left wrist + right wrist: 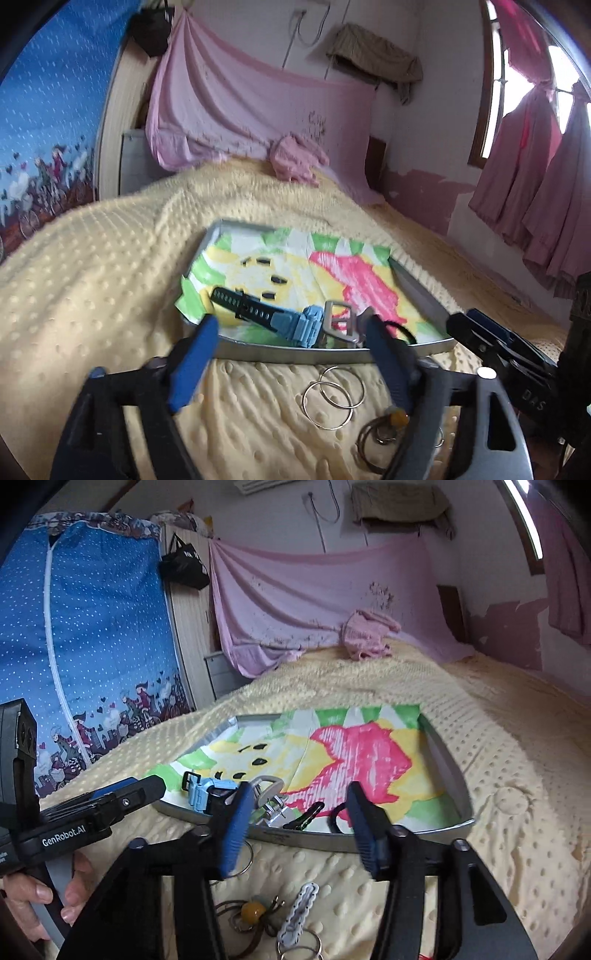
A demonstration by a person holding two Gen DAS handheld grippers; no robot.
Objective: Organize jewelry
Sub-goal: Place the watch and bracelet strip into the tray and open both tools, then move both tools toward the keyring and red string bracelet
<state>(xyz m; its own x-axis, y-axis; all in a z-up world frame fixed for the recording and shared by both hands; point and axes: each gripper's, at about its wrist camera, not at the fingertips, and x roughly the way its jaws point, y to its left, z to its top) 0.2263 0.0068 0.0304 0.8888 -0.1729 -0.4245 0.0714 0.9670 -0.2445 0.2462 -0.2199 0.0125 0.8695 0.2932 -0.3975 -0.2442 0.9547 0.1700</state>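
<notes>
A metal tray (332, 354) (369, 840) lined with a colourful cloth lies on the bed. In it lie a blue watch (295, 323) (207, 792), a silver buckle piece (338, 321) (271, 799), a dark clip (304, 818) and a black band (334, 818). My left gripper (291, 332) is open and empty, just before the tray's near rim. My right gripper (297, 812) is open and empty over that rim. Two silver hoops (332, 395), an amber bead cord (253, 910) (384, 430) and a white beaded clip (299, 914) lie on the blanket beneath the grippers.
The yellow dotted blanket (110, 295) covers the bed. A pink cloth heap (295, 158) lies at the far end. A blue zip wardrobe (92, 646) stands left. Pink curtains (535, 203) hang right. The left gripper's body (92, 812) shows in the right wrist view.
</notes>
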